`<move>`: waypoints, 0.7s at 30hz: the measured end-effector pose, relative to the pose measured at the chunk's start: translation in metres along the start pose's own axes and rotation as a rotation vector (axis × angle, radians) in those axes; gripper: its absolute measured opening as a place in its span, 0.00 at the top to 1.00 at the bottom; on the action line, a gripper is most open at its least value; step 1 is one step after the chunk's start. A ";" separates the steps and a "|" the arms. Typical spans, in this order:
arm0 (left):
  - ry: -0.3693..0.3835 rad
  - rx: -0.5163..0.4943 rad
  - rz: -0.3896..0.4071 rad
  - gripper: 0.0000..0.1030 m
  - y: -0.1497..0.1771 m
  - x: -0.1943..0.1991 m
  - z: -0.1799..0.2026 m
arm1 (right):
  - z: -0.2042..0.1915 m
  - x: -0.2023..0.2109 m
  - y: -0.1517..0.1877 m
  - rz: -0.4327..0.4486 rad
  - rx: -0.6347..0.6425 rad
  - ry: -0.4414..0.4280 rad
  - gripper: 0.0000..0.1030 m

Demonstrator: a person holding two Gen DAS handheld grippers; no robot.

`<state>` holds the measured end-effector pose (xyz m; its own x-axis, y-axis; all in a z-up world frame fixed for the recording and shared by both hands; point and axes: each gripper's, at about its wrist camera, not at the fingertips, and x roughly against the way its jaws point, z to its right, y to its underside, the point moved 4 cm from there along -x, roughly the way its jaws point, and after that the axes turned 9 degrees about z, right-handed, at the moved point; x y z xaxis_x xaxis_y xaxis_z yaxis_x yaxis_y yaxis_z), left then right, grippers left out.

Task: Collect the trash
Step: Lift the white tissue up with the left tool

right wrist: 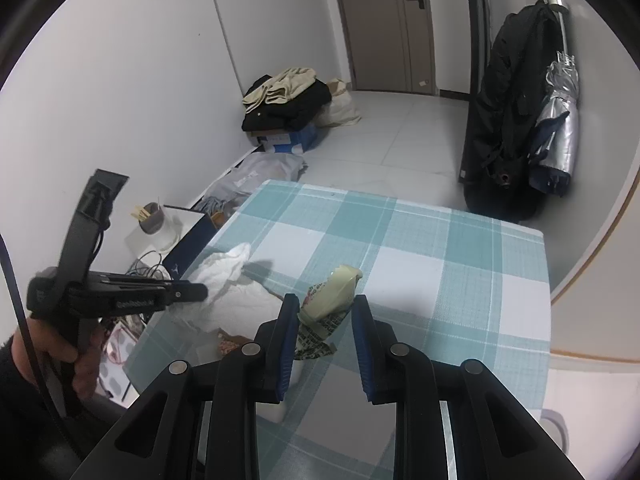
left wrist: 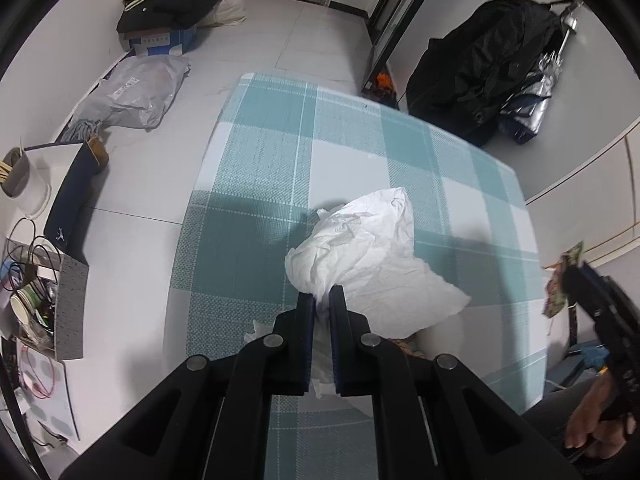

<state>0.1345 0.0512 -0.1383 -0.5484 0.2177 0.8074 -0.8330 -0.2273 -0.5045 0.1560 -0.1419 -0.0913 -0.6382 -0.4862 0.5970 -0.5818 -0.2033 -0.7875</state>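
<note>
Clamping crumpled tissue in left gripper near table's near edge; right gripper spread around wrapper; far tabletop bare.

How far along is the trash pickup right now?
Partway. The left gripper is shut on the crumpled white tissue, lifted over the checked table. A printed wrapper sits between the open right gripper fingers, not clamped. More scraps lie near the table edge; no bin is visible.
</note>
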 end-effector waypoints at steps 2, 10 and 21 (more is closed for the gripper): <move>0.039 0.000 0.030 0.96 -0.005 0.009 0.002 | -0.001 0.000 0.000 0.000 0.004 0.002 0.75; 0.166 0.026 0.102 0.96 -0.017 0.032 0.016 | 0.000 0.000 0.002 -0.003 0.005 0.014 0.75; 0.374 0.030 0.159 0.96 -0.030 0.055 0.037 | 0.011 0.003 0.004 -0.007 -0.014 0.040 0.75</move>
<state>0.1317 0.0349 -0.0670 -0.6638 0.5066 0.5502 -0.7361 -0.3123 -0.6005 0.1577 -0.1538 -0.0940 -0.6534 -0.4501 0.6087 -0.5932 -0.1951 -0.7810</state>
